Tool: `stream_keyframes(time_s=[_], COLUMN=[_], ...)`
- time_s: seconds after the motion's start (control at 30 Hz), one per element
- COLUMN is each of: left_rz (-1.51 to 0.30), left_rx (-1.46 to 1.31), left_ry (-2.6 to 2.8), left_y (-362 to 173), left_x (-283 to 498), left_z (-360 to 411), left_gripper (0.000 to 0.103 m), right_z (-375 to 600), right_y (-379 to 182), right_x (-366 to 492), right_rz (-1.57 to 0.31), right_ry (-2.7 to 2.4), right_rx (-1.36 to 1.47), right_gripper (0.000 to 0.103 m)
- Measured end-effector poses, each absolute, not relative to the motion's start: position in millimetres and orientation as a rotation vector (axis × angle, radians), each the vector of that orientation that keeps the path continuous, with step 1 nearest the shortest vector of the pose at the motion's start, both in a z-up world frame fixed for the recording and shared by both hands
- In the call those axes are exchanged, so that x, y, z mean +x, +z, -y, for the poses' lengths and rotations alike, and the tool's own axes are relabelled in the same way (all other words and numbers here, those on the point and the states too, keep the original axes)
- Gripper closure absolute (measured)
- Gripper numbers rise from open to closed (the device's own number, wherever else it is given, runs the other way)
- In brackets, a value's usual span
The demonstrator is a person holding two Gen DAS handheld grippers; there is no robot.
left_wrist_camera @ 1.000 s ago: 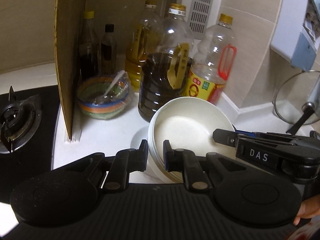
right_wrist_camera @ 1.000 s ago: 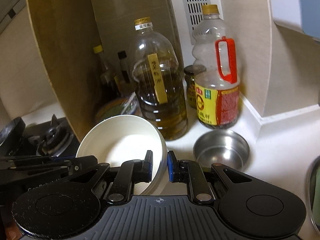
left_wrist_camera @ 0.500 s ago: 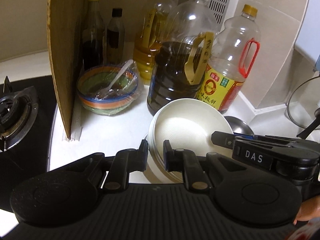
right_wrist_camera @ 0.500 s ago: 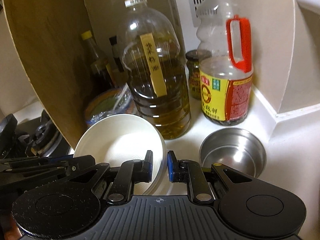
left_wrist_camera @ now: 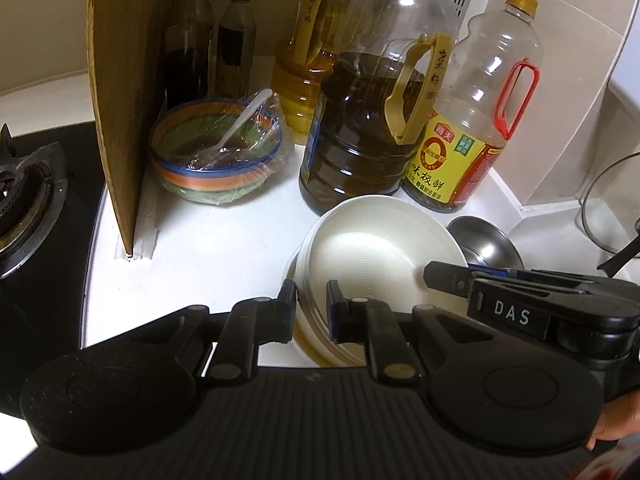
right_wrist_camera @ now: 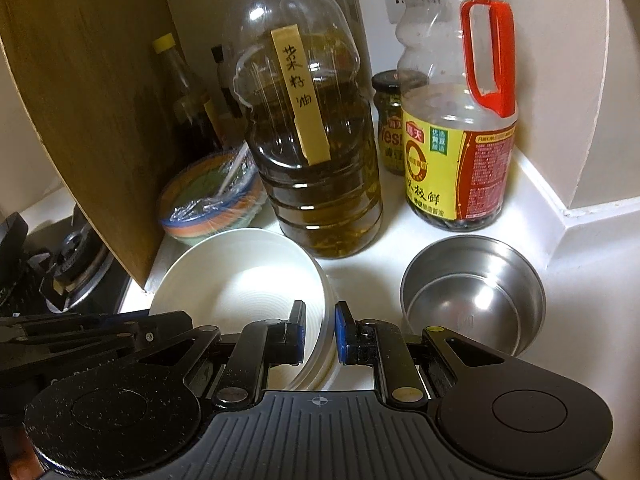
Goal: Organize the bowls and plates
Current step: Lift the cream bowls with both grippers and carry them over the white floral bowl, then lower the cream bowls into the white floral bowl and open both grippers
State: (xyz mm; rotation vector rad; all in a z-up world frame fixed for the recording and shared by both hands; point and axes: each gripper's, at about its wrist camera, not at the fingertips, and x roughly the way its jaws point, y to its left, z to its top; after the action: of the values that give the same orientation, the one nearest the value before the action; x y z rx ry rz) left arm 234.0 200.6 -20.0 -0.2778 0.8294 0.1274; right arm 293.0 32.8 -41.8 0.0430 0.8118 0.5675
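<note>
Gripping opposite sides of one rim, the left gripper (left_wrist_camera: 311, 310) and the right gripper (right_wrist_camera: 320, 330) share the load of a stack of white ribbed ceramic bowls (left_wrist_camera: 372, 264); each pair of jaws is nearly closed, pinching the thin wall between its pads. Two holds make sense here, since a nested stack is heavy and would tip from a single edge. The stack sits low over the white countertop (left_wrist_camera: 208, 256), near the middle of the scene, and whether its base touches the surface cannot be told. Just right of it stands a small round stainless steel bowl (right_wrist_camera: 474, 284), close enough that the stack seems meant to sit beside it. Farther back, a large clear oil bottle with a tan handle (right_wrist_camera: 316, 140) and a soy sauce bottle with a red handle (right_wrist_camera: 460, 120) line the wall, leaving little room beyond. A striped bowl covered in plastic wrap (left_wrist_camera: 218, 156) rests at far left, against an upright wooden board (left_wrist_camera: 124, 80) that screens off the black gas hob (left_wrist_camera: 28, 192).
</note>
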Motion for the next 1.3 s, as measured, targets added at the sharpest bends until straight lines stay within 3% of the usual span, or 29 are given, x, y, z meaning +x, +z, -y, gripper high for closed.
stream_keyframes(time_s=[0.57, 0.7, 0.73, 0.93, 1.3], left_rz=[-0.816, -0.811, -0.809, -0.802, -0.786], left_rx=[-0.257, -0.249, -0.246, -0.238, -0.215], left_ry=[0.137, 0.137, 0.140, 0.140, 0.139], left_y=[-19, -17, -17, -13, -7], left_x=[232, 230, 229, 224, 208], left_z=[-196, -194, -193, -190, -181], left_gripper=[0.084, 0.083, 0.083, 0.081, 0.066], right_z=[-34, -30, -29, -23, -10], right_y=[-43, -42, -41, -41, -39], right_x=[293, 289, 288, 281, 265], right_rz=[-0.818, -0.805, -0.801, -0.805, -0.810], right_ry=[0.573, 0.580, 0.580, 0.585, 0.583], right_rx=[0.009, 0.021, 0.025, 0.036, 0.064], right_gripper=[0.085, 0.058, 0.056, 0.056, 0.055])
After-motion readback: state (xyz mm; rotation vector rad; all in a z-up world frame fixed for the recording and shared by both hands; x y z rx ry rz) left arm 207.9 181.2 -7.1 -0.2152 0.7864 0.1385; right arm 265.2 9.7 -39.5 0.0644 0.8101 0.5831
